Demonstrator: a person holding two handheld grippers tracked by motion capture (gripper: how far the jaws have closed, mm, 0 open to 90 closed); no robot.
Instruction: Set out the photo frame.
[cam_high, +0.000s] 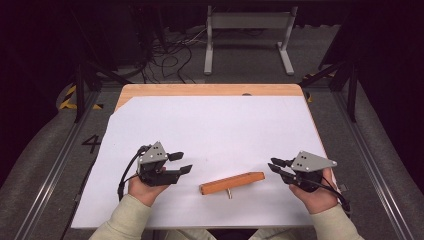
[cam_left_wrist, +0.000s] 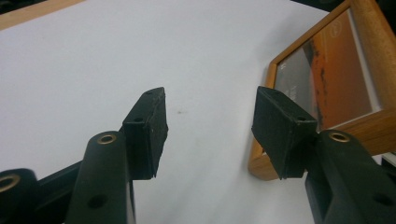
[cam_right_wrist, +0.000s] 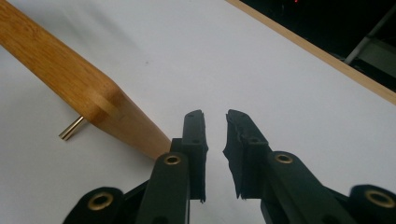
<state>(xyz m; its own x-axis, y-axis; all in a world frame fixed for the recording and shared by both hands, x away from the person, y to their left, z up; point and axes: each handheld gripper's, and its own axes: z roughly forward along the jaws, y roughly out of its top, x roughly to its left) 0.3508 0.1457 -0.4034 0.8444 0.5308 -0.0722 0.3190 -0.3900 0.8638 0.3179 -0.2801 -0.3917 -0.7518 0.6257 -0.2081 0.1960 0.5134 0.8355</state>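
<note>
Currently, frame: wooden picture frame (cam_high: 232, 183) lies tilted on the white sheet (cam_high: 215, 130), propped by a small brass peg (cam_high: 229, 194); orange print behind glass (cam_left_wrist: 336, 79) faces the left gripper's camera.
Left gripper (cam_high: 182, 163): just left of the frame, jaws spread, nothing between them, not touching the wood.
Right gripper (cam_high: 274, 165): just right of the frame's end, jaws narrow but parted, empty.
Progress: judged early; no grip taken on the frame.
Remaining: likely close in from both ends, clamp the wooden edges, then lift or stand it.
</note>
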